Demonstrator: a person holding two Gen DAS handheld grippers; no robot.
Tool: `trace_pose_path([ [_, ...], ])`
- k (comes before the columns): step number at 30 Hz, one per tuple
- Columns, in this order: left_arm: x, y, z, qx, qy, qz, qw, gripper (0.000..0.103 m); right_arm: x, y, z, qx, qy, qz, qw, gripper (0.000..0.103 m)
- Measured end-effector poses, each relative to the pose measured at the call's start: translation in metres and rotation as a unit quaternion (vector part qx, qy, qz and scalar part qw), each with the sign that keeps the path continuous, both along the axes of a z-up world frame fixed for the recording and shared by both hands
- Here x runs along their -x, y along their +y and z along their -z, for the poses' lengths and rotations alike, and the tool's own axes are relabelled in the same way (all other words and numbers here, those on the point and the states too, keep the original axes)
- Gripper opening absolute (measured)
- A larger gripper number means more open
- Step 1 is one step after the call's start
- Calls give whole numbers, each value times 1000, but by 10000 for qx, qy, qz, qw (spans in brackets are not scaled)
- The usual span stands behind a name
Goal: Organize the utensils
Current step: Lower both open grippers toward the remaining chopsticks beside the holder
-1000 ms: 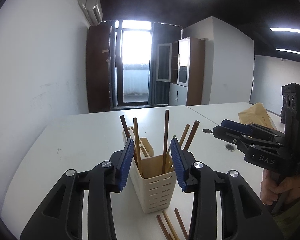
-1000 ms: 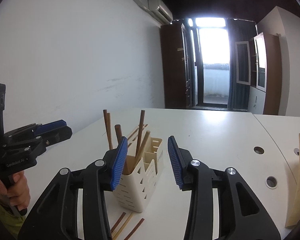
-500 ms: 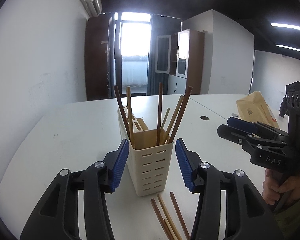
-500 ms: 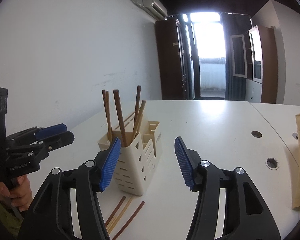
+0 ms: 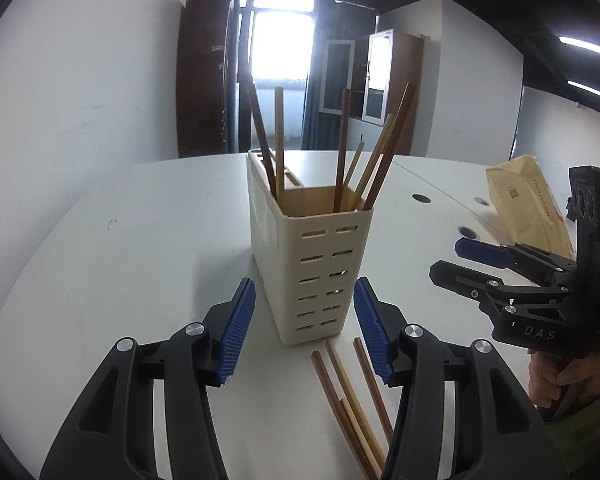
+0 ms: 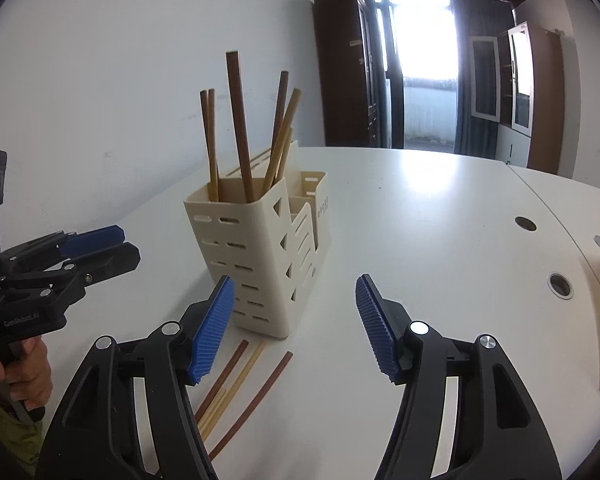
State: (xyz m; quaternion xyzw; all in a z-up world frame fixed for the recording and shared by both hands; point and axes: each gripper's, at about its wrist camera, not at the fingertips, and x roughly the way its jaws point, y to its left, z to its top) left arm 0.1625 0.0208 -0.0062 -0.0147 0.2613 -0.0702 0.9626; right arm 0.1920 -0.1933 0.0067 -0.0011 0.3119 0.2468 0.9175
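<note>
Cream slotted holder (image 5: pixel 312 264) upright on white tabletop (image 5: pixel 140 240), landmark for all below. Several chopsticks (image 5: pixel 342 148) standing tilted in holder's tallest compartment, tips well above rim. Four loose chopsticks (image 5: pixel 352 396) flat on tabletop just in front of holder's base, lying roughly parallel; same group seen from right wrist at (image 6: pixel 240 384).

Left hand-held gripper (image 5: pixel 304 328) low in front of holder, jaws opening, blue pads either side of holder's lower front without contact; nothing gripped. Right hand-held gripper (image 6: pixel 296 324) in front and to right of holder, jaws opening, wide apart, nothing gripped; left pad overlapping holder's near corner in view, contact not determinable. Right gripper also visible from left wrist at (image 5: pixel 460 264), held by hand (image 5: pixel 560 376).

Brown paper bag (image 5: pixel 528 204) on tabletop well right of holder. Round cable holes (image 6: pixel 560 284) in tabletop right of holder.
</note>
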Motion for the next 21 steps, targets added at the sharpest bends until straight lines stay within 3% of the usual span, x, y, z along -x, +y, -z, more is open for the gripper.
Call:
trace_pose_path([
  [21, -13, 6, 31, 7, 424, -56, 9991, 51, -22, 30, 61, 519, 855, -192, 9948, 59],
])
